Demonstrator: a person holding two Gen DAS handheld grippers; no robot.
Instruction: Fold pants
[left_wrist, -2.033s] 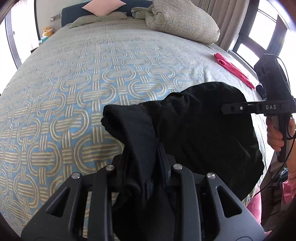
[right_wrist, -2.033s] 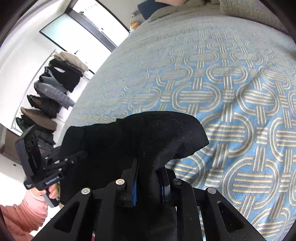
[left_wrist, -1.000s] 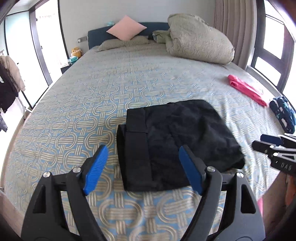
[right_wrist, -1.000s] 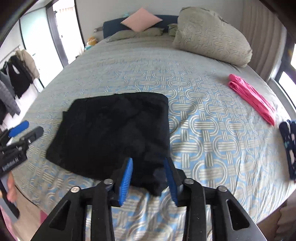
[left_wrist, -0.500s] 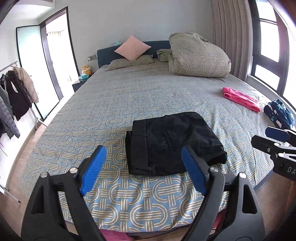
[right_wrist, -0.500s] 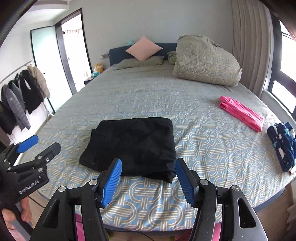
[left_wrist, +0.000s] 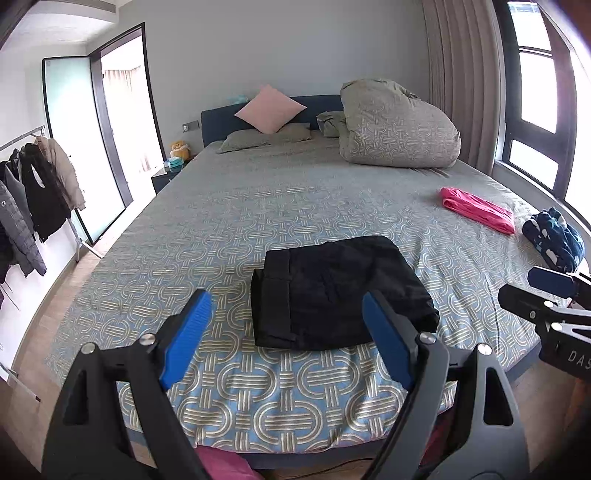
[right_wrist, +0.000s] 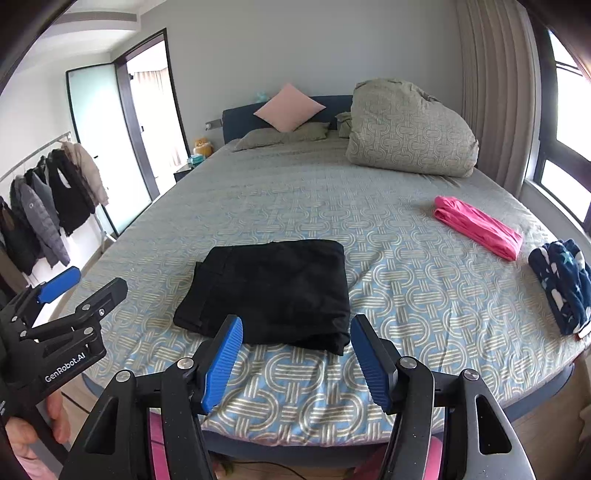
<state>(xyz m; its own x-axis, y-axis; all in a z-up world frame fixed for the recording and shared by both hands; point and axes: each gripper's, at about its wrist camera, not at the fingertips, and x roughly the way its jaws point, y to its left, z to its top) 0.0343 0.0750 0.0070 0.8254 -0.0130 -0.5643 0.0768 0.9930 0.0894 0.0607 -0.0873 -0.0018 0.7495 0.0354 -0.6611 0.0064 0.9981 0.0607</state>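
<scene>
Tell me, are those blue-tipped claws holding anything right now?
Nothing. The left gripper and right gripper are both open and empty; the folded black pants lie free on the bed.

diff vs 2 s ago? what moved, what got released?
Both let go: the left hand-held gripper and right hand-held gripper, then shut on the black pants, are open and pulled back off the bed. The pants now lie folded flat. Pink garment unmoved.

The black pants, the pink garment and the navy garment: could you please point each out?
black pants (right_wrist: 273, 288), right wrist view, middle of the folded top.
pink garment (right_wrist: 478, 227), right wrist view, its middle.
navy garment (left_wrist: 554, 238), left wrist view, its middle.
</scene>
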